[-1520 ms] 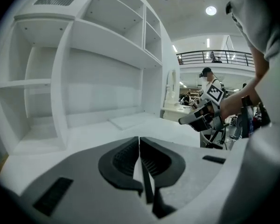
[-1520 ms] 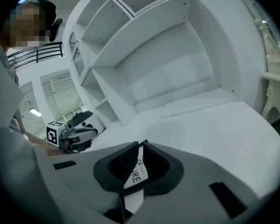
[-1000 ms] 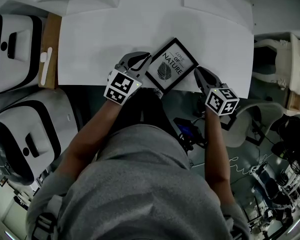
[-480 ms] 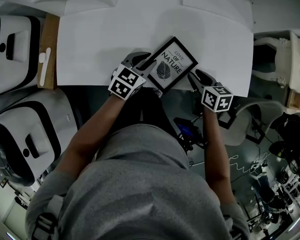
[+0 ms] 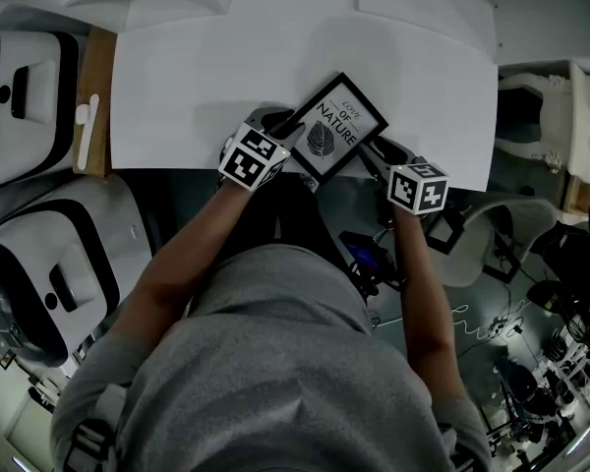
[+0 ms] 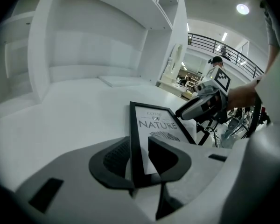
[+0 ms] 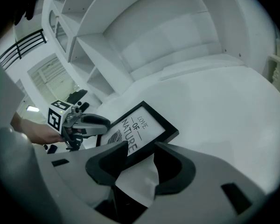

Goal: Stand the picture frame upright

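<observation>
Grey plastic jaws of the left gripper [image 6: 139, 146] stand apart, having just been opening. They straddle one long black edge of the picture frame [image 5: 336, 126], close to its near corner, and the pads do not press on it. From this gripper the frame stretches straight away, long axis pointing forward, with the wording [image 6: 157, 124] at the far end.

The right gripper [image 7: 141, 148] also has its jaws wide apart, likewise just opened. The frame's near corner lies between them, unclamped, and the frame runs off ahead and to the right of the jaws.

The frame lies flat, face up, on a white table [image 5: 197, 87], near the edge closest to the person. Seen from the head, it sits between the two grippers, turned on a diagonal. Its long axis runs from beside the left gripper, away and towards the right. The top of the print points to the far right.

Inside the black border is one white print [image 7: 135, 125] reading "LOVE OF NATURE" above a dark leaf.

Counted: one frame, one print, two grippers, and one square-marked cube on each, left [image 5: 254, 157] and right [image 5: 418, 185]. Beyond the table, ahead of both grippers, stands white shelving [image 6: 93, 41].
</observation>
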A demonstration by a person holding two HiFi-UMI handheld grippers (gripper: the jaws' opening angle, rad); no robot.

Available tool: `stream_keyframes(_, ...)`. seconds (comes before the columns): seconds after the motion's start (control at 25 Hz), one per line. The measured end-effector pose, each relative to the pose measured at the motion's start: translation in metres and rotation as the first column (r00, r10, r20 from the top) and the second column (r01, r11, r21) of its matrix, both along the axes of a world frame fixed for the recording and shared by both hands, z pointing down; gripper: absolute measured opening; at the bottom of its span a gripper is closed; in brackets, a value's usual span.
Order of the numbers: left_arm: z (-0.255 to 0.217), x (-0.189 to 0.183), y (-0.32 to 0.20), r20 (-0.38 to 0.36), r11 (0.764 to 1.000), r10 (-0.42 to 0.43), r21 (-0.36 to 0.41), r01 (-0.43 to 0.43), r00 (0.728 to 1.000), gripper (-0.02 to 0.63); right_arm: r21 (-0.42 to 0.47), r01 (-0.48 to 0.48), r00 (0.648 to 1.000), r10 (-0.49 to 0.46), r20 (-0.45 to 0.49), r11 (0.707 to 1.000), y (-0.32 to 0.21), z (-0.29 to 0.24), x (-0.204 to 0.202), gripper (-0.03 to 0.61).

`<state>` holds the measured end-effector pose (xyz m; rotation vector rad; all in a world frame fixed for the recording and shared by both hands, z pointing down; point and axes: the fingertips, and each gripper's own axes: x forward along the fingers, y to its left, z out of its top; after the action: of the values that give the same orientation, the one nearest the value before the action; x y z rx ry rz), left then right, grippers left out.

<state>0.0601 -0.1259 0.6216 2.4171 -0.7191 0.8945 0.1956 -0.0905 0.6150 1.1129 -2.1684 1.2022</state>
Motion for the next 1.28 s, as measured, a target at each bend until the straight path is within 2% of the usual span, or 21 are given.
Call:
stream_keyframes(0.28, 0.004, -0.002, 0.005, 0.004, 1.0, -0.014, -0.017, 0.014, 1.0, 0.12, -0.004, 0.013, 1.0, -0.013, -0.003, 1.0, -0.003, 0.001, 0.0, 0.166)
stream_keyframes(1.04, 0.001, -0.02, 0.035, 0.012, 0.995, -0.013, -0.096, 0.015, 1.0, 0.121, 0.004, 0.184, 0.98, -0.183, -0.082, 0.983, -0.032, 0.0, -0.02, 0.166)
stream_keyframes(1.28, 0.001, -0.022, 0.042, 0.004, 0.991, -0.007, -0.13, 0.007, 1.0, 0.124, 0.015, 0.209, 0.973, -0.206, -0.106, 0.978, -0.041, 0.001, -0.027, 0.166)
